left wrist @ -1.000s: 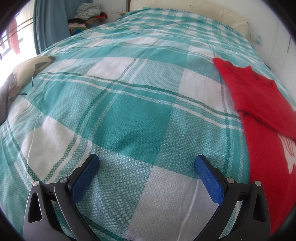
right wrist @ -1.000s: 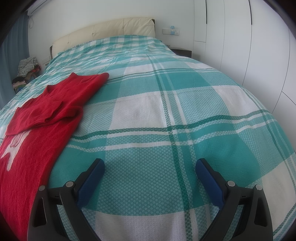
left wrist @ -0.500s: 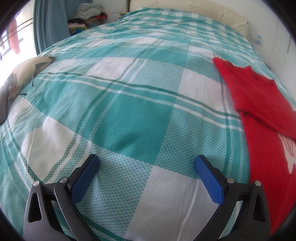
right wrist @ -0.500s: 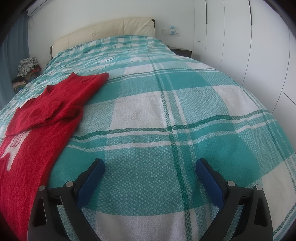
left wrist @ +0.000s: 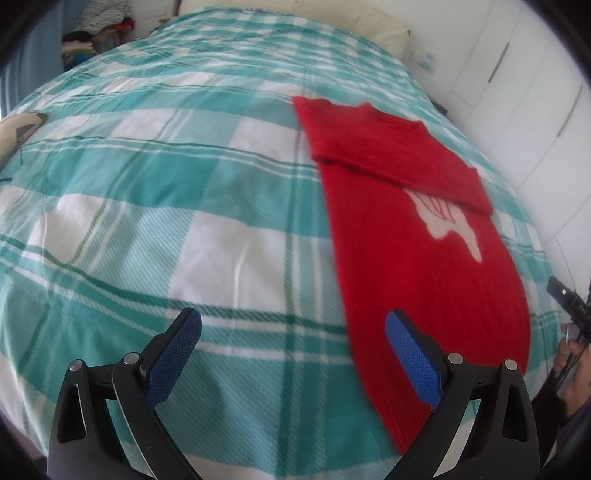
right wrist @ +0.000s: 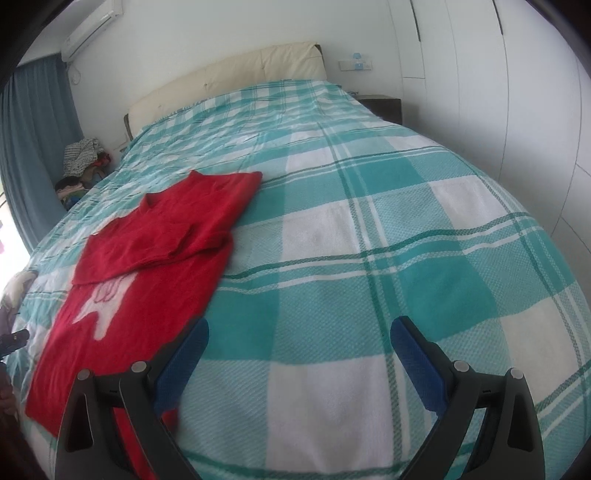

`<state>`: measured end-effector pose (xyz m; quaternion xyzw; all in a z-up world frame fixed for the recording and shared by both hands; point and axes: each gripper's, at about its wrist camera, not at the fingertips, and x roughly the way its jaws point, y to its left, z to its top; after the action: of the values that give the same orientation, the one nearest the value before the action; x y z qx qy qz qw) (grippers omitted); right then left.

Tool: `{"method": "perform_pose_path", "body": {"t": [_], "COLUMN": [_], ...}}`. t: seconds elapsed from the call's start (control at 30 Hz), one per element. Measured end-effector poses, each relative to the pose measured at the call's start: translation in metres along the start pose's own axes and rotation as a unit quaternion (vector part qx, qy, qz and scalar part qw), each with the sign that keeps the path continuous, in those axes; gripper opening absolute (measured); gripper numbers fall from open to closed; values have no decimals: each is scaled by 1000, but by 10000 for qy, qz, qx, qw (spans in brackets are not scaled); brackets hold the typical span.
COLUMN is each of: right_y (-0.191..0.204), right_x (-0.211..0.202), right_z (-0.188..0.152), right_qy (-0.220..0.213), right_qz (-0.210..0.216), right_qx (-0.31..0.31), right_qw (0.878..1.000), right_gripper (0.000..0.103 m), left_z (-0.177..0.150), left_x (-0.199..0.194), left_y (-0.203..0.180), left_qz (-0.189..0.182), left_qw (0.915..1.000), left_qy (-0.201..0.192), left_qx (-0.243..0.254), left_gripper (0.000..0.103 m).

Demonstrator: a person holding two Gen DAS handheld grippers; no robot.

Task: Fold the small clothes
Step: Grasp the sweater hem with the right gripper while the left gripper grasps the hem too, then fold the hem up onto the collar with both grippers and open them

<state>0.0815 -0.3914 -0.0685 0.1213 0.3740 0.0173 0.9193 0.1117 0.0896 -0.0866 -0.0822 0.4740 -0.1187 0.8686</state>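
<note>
We count one red garment (left wrist: pixel 424 266) on one bed (left wrist: pixel 207 236), at two o'clock in the left view. We hold two tools, left tool (left wrist: pixel 293 354) and right tool (right wrist: pixel 299 356), each with two blue pads. One clothes pile (right wrist: pixel 83 162) sits at ten o'clock.

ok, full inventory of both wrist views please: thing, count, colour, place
red sweater: 1, red with a white motif, flat on the bed, top part folded down over the body
bedspread: 1, teal and white plaid, covers the bed
headboard: 1, cream, far end of the bed
clothes pile: 1, mixed colours, floor corner by the curtain
curtain: 1, blue, far left wall
wardrobe doors: white, right wall
air conditioner: 1, white, high on the wall
left hand-held gripper: black, blue pads, open, right pad over the sweater's hem
right hand-held gripper: black, blue pads, open, beside the sweater
</note>
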Motion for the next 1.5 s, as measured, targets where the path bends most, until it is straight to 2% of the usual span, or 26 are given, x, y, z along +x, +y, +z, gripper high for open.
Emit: {"method": "perform_pose_path", "body": {"t": [0.03,0.1,0.17,0.2,0.23,0.27,0.33,0.37,0.4,0.43,0.47,0.5,0.6,0.67,0.77,0.83,0.9,1.0,1.17,1.3,1.4,1.5], "right_y": [8,21,33,39,45,51,62,65,68,70,72,73,69,63,62,65,67,72,70,63,55,49], "right_x": [-9,-23,-28,-28,-25,-20,-7,-2,4,8,11,14,8,-3,-11,-6,7,42,122,182,214,240], "right_z": [-10,-31,-53,-63,-71,-78,-90,-95,-97,-99,-100,-100,-94,-82,-50,-20,12,60,133,171,185,196], "right_qy": [160,467,785,917,1073,1267,1554,1602,1610,1616,1659,1756,1695,1515,1129,803,484,157,-16,24,82,148], "right_qz": [275,791,1199,1314,1390,1467,1487,1447,1366,1288,1246,1261,1328,1457,1616,1581,1510,1406,1202,966,885,948], "right_qx": [7,123,285,335,369,370,337,307,279,263,246,242,332,515,580,461,414,403,616,755,876,1016], "right_qw": [9995,9957,9893,9865,9838,9803,9760,9759,9771,9781,9779,9760,9760,9763,9787,9831,9865,9891,9908,9924,9922,9902], "right_gripper": [98,98,97,96,91,83,71,69,67,58,26,4,4,4,4,4,4,4,4,4,4,4], "left_z": [-12,-31,-43,-46,-48,-48,-51,-52,-54,-54,-55,-54,-45,-29,10,45,82,139,220,257,275,290], "left_x": [0,1,-1,-3,-3,-3,-2,-1,-1,0,-1,-3,-18,-31,-41,-37,-23,17,94,139,163,181], "left_y": [-13,-33,-48,-52,-55,-56,-59,-62,-64,-67,-67,-66,-52,-43,-36,-35,-37,-39,-24,-16,-20,-22], "left_qz": [-98,-151,-14,47,63,36,19,38,94,152,166,130,-355,-709,-1093,-1180,-1119,-949,-693,-507,-272,-214], "left_qw": [9997,9986,9979,9976,9976,9978,9975,9971,9965,9959,9956,9960,9983,9974,9930,9906,9902,9913,9913,9904,9927,9936], "left_qy": [128,302,246,214,214,237,296,312,319,327,330,336,305,130,-240,-490,-674,-718,-512,-352,-304,-311], "left_qx": [159,405,598,651,652,622,639,696,762,832,861,823,340,-16,-372,-486,-502,-559,-990,-1235,-1137,-1061], "left_gripper": [89,80,77,70,62,58,41,37,26,11,8,5,3,3,2,2,2,2,2,2,3,6]}}
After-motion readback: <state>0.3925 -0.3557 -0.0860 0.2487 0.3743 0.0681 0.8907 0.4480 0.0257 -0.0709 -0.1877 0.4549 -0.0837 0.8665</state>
